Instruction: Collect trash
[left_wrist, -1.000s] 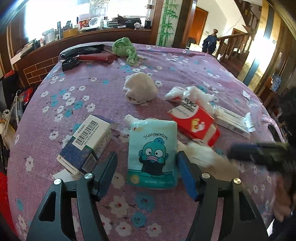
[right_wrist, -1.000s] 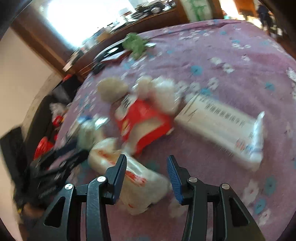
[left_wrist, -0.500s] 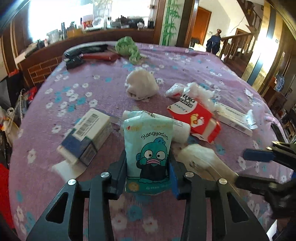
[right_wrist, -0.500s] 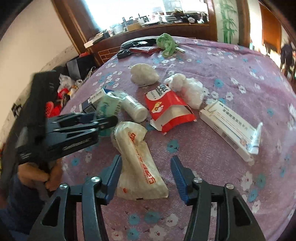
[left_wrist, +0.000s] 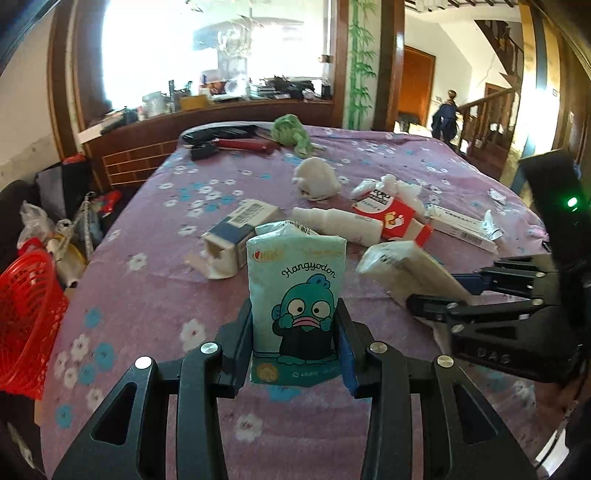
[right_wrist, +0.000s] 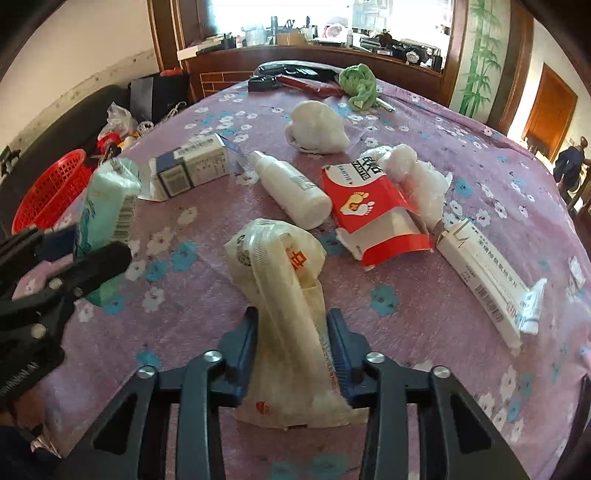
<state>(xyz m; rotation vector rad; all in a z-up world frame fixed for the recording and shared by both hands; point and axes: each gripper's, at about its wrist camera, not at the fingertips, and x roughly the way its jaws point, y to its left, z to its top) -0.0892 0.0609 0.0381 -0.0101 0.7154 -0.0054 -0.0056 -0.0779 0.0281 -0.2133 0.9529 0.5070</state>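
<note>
Both tongs have closed since a second ago, when they stood open around their targets: the left gripper (left_wrist: 295, 345) now clamps a teal tissue pack (left_wrist: 295, 306), held upright and apparently lifted off the table (left_wrist: 155, 295), while the right gripper (right_wrist: 291, 350) pinches a crumpled white plastic bag (right_wrist: 284, 295) whose far end droops toward the purple floral cloth. Just beyond, more trash lies scattered: a white bottle (right_wrist: 293, 192) on its side, an open blue-and-white box (right_wrist: 192, 170) to its left, a torn red-and-white carton (right_wrist: 373, 214) to its right, touching a wad of clear plastic (right_wrist: 417, 177), and a long white box (right_wrist: 487, 280) with a small tube at its end. Farther back sits a white crumpled lump (right_wrist: 317, 127), then a green cloth (right_wrist: 360, 85) and dark objects at the far edge. A red basket (right_wrist: 48, 188) stands off the left side of the table, beside it.
</note>
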